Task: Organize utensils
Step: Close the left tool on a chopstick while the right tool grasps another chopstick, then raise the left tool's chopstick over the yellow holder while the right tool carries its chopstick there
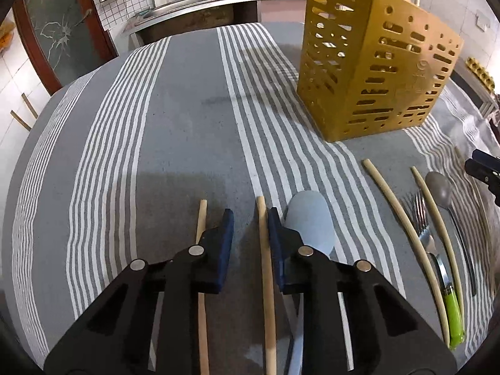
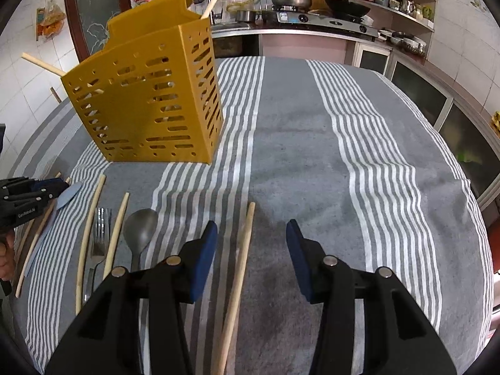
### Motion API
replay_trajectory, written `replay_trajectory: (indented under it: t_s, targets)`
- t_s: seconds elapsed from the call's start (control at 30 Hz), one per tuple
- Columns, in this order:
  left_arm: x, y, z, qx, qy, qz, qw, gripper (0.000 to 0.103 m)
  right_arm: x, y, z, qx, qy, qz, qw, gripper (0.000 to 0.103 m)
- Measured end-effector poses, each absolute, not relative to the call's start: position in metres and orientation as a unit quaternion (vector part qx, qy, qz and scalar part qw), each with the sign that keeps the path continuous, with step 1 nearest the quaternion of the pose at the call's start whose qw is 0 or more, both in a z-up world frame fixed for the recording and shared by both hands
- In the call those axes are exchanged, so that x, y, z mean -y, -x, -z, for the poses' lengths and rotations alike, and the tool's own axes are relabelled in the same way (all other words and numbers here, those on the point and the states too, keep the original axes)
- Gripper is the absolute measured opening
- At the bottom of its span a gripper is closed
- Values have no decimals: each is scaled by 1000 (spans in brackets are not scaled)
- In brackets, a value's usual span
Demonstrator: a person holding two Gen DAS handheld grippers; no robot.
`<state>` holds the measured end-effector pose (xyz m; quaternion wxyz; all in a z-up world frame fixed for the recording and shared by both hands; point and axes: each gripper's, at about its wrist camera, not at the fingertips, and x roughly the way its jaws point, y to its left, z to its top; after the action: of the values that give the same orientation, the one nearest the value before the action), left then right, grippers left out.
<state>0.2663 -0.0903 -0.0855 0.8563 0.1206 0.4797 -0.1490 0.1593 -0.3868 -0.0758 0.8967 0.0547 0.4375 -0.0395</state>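
Two sticks stand in the holder point(image 2: 147, 100). Left tool point(image 1: 250, 222) narrow around a chopstick point(image 1: 265, 265), no clamp; right tool point(image 2: 251, 234) wide over another point(image 2: 240, 268). Fork point(image 2: 99, 237), spoon point(image 2: 140, 228) wait.

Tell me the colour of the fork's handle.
Bright green, on the fork lying between two pale chopsticks; it shows best in the left wrist view.

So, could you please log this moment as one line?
left gripper: open around chopstick | right gripper: open around second chopstick | holder: upright
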Motion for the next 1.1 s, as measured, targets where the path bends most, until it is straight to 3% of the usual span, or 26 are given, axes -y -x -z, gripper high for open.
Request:
replay_trajectory:
  t_s: [0.13, 0.23, 0.3, 0.37, 0.47, 0.73, 1.1]
  targets:
    - [95, -270, 85, -488, -117, 142, 853, 11, 384, -171, 83, -460, -58, 35, 886, 44]
    - [99, -268, 84, -495, -115, 149, 848, 4, 379, -179, 88, -485, -51, 24, 873, 37]
    - [103, -264, 83, -495, -127, 155, 846, 3, 379, -182, 87, -494, -48, 23, 868, 28]
    - [104, -261, 85, -494, -133, 155, 845, 3, 382, -186, 87, -499, -49, 21, 865, 13]
    - [105, -262, 85, -496, -131, 155, 844, 3, 384, -190, 86, -501, -52, 20, 864, 7]
    - [96, -268, 73, -488, -102, 160, 852, 4, 391, -180, 68, -472, -78, 19, 878, 6]
    - [81, -242, 14, -419, -75, 168, 889, 4, 395, -154, 15, -381, -96, -10, 919, 6]
